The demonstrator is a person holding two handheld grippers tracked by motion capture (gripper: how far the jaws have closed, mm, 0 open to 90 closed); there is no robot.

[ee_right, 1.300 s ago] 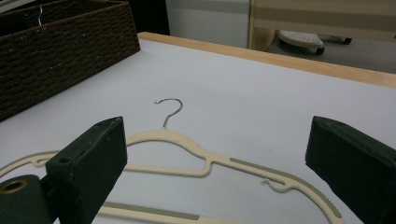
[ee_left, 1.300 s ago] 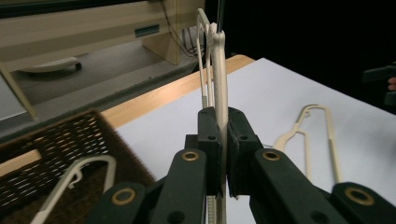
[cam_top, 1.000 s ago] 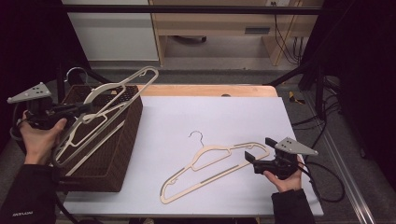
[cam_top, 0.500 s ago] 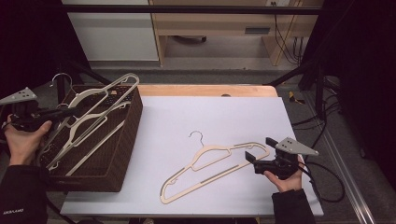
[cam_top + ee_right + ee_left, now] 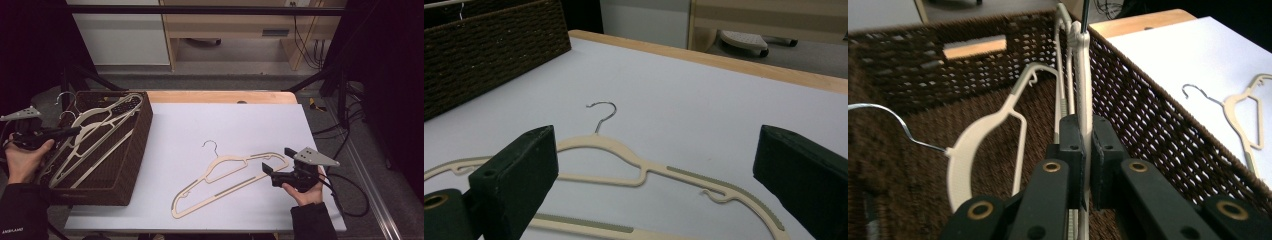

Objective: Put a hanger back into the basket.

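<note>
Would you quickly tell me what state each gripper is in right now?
Left gripper: closed on a cream hanger in the wicker basket.
Right gripper: open, holding nothing.

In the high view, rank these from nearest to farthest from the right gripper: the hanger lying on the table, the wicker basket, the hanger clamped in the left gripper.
1. hanger on the table: just left of the right gripper.
2. wicker basket: at the table's left side.
3. clamped hanger: over the basket, in the left gripper.

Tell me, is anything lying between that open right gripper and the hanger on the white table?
Nothing visible. The right gripper hangs open at the end of the cream hanger, with bare white table around it. The wicker basket sits well off to the side.
</note>
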